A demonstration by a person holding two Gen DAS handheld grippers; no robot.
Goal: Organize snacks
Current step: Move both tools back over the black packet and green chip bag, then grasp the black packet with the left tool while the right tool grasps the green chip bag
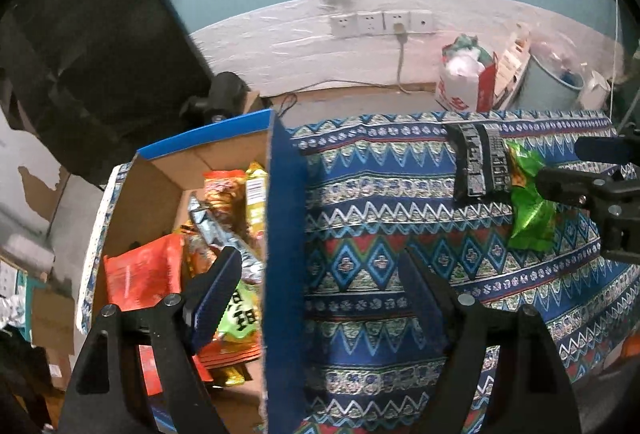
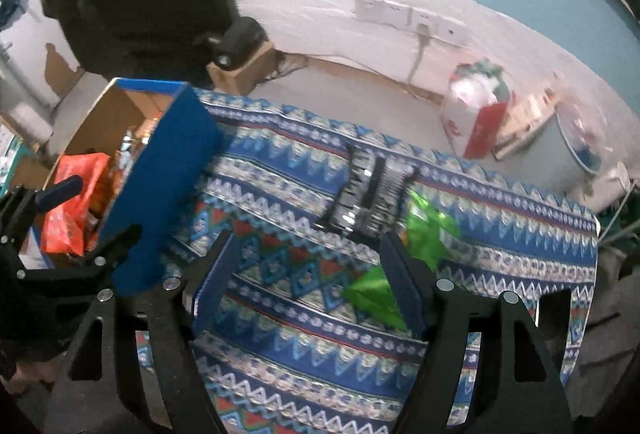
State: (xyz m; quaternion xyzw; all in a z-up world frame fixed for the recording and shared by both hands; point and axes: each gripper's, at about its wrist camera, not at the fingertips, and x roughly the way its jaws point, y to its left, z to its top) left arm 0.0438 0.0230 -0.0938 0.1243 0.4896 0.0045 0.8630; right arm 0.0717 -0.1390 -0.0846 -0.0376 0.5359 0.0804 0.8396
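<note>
A blue cardboard box (image 1: 282, 234) holds several snack packets, among them a red one (image 1: 140, 276) and a silver one (image 1: 224, 238). My left gripper (image 1: 320, 266) is open and empty, straddling the box's right wall. On the patterned cloth (image 1: 400, 202) lie a black-and-silver packet (image 1: 478, 164) and a green packet (image 1: 530, 208). My right gripper (image 2: 310, 246) is open and empty above the cloth; its right finger is beside the green packet (image 2: 428, 230), and the black-and-silver packet (image 2: 370, 190) lies just beyond. The box (image 2: 160, 186) is to its left.
The cloth-covered table ends at a far edge (image 1: 440, 116). Beyond it on the floor stand a red-and-white bag (image 1: 466, 82), a grey bin (image 1: 554, 78) and a small cardboard box with a black device (image 2: 240, 50). Wall sockets (image 1: 380, 22) with a cable are behind.
</note>
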